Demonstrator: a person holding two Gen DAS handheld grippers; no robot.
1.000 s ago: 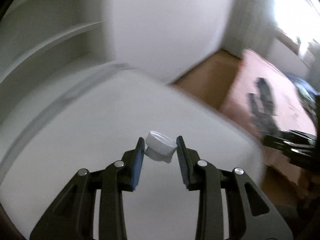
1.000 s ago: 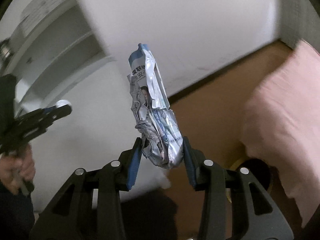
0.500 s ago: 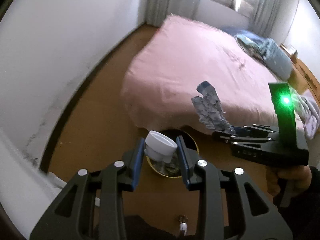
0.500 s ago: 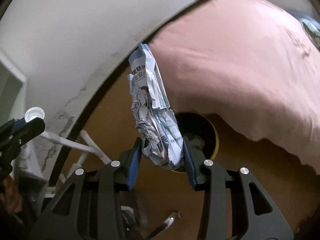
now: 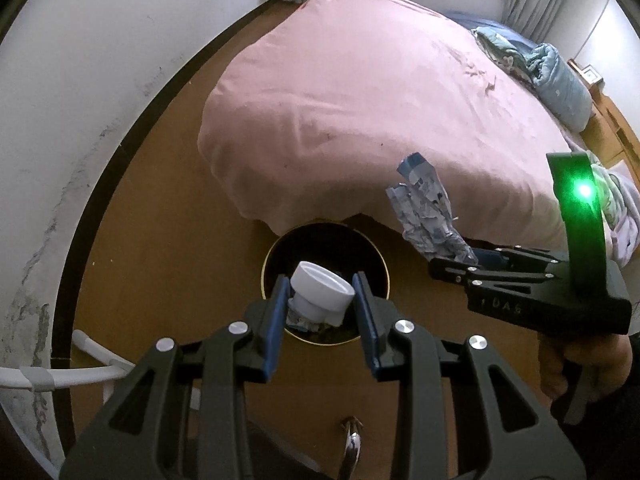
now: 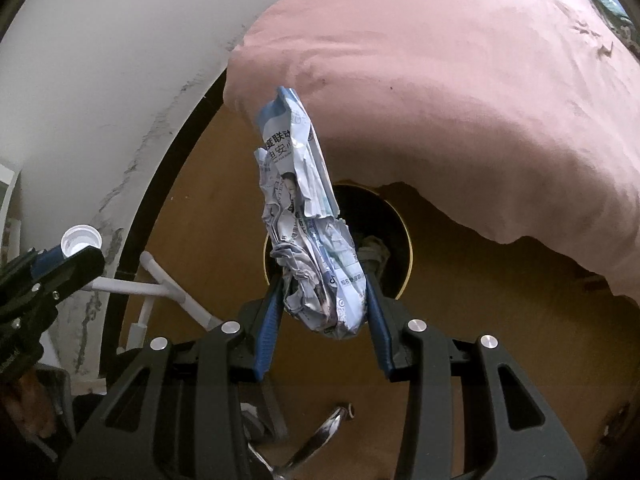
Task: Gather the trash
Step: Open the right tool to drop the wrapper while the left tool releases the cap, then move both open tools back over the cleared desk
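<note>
Left wrist view took in the bed (image 5: 360, 92) under its pink cover, filling most of the room, with wooden floor (image 5: 168, 240) between it and the wall. At the bed's foot stood the round bin (image 5: 276, 256), dark inside, with some scraps already at the bottom. The step in hand looked like the drop: both pieces of trash were poised above or near the bin's mouth. The right hand-held gripper (image 6: 322, 308) was closed on a crumpled wrapper (image 6: 308, 232), which stood up from the jaws directly over the bin (image 6: 404, 264) in its own view (from the left view it hung a little to the bin's right). The left hand-held gripper (image 5: 320, 304) pinched a white cap (image 5: 320, 294) over the opening. Next, each would need its jaws opened, once centred over the rim.
</note>
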